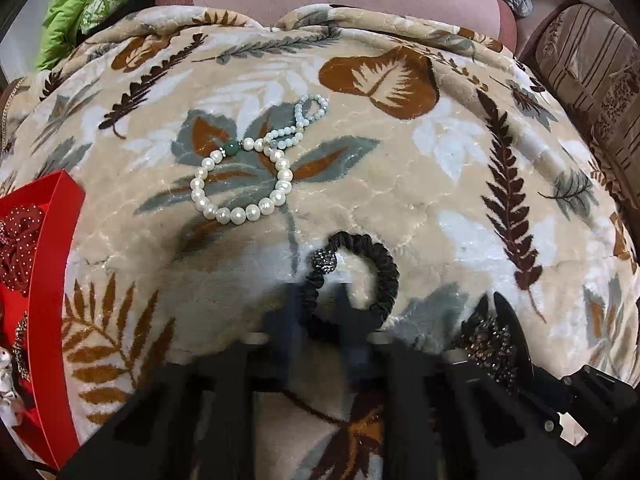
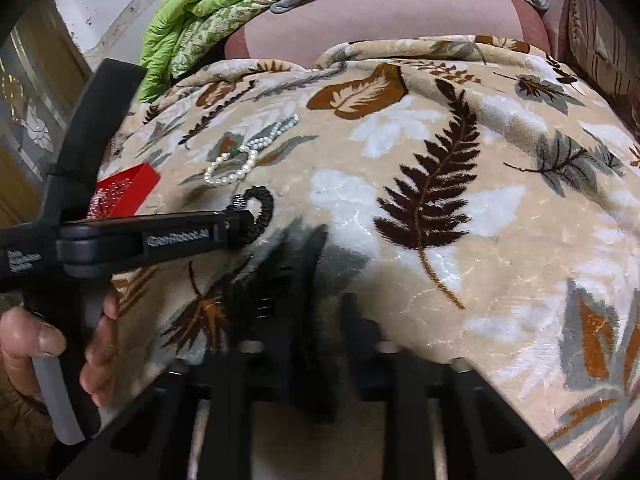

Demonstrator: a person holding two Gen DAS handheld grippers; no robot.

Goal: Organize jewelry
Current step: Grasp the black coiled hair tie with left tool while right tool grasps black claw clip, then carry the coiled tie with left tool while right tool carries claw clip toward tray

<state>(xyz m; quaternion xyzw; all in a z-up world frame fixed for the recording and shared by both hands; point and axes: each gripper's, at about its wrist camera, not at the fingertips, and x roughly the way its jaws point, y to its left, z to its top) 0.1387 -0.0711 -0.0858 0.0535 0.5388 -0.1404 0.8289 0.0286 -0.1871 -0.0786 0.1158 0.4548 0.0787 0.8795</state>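
A black scrunchie (image 1: 372, 272) with a sparkly bead lies on the leaf-patterned blanket (image 1: 460, 200). My left gripper (image 1: 320, 316) is shut on its near side. It also shows in the right wrist view (image 2: 236, 226), pinching the scrunchie (image 2: 262, 212). A white pearl bracelet (image 1: 240, 188) and a smaller pale bead bracelet (image 1: 296, 124) lie beyond it. My right gripper (image 2: 316, 280) is shut on a dark beaded hair clip (image 1: 492, 340); in its own view the clip shows as a dark blur (image 2: 276, 272).
An open red box (image 1: 52, 280) holding a red dotted scrunchie and other pieces stands at the left edge. Green quilted bedding (image 2: 200, 12) and a pink sheet lie beyond the blanket. A striped cushion (image 1: 592, 64) is at the right.
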